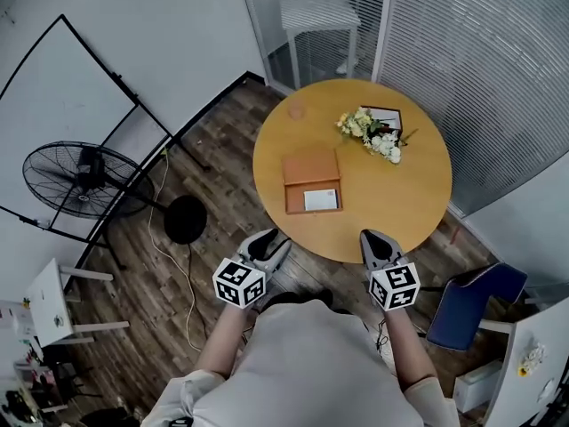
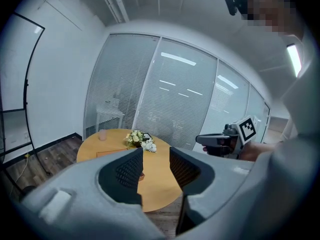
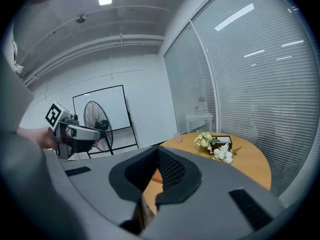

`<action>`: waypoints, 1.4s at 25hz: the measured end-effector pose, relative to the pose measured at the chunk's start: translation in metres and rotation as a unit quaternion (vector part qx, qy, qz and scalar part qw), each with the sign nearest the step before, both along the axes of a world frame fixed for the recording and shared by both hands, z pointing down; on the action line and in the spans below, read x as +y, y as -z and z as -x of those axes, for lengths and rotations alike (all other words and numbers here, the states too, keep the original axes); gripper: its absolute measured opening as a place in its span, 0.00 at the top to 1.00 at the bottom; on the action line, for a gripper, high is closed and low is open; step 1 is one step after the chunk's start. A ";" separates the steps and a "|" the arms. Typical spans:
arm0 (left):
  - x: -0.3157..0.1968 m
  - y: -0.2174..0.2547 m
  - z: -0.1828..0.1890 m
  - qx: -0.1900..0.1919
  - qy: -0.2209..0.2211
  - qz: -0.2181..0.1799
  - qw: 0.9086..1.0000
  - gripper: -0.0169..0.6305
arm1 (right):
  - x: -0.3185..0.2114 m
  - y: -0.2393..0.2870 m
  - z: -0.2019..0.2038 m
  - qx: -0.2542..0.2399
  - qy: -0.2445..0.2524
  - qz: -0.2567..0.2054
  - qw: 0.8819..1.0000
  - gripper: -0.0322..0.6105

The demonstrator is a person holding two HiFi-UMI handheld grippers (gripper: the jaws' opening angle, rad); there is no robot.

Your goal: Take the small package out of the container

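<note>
Head view: round table (image 1: 404,198) seen from above. Open brown container (image 1: 311,167) laid near table middle; small package (image 1: 321,200), white, seen inside container's near half. Flowers (image 1: 372,136) and pink cup (image 1: 296,111) set beyond container. Left gripper (image 1: 267,241) and right gripper (image 1: 374,237) held at near table edge, well apart from container. Left gripper view: jaws parted, nothing between. Right gripper view: jaws closed tip to tip, nothing gripped. Fan (image 1: 76,179) stood on floor at left.
</note>
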State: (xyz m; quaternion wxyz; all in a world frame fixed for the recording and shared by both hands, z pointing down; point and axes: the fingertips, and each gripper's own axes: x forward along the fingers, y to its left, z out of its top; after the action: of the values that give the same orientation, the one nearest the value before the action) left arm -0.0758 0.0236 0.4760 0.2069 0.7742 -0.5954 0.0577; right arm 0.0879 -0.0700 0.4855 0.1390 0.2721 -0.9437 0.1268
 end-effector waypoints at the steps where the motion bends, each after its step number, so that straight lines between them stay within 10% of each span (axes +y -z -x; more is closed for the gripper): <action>1: -0.005 -0.001 0.001 0.000 0.001 0.002 1.000 0.72 | -0.005 0.000 0.001 0.000 0.001 0.000 1.000 0.95; 21: -0.128 -0.076 0.070 -0.011 -0.081 0.071 0.994 0.72 | -0.099 -0.052 0.068 0.058 -0.038 0.048 0.996 0.95; 35: -0.191 -0.201 0.099 -0.036 -0.237 0.169 0.956 0.71 | -0.125 -0.105 0.107 0.111 -0.121 0.105 0.981 0.95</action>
State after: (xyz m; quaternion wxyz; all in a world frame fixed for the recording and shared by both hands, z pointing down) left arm -0.1745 -0.1678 0.6772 0.2934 0.8443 -0.3834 0.2325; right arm -0.0192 -0.1951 0.5900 0.2540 0.3806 -0.8640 0.2100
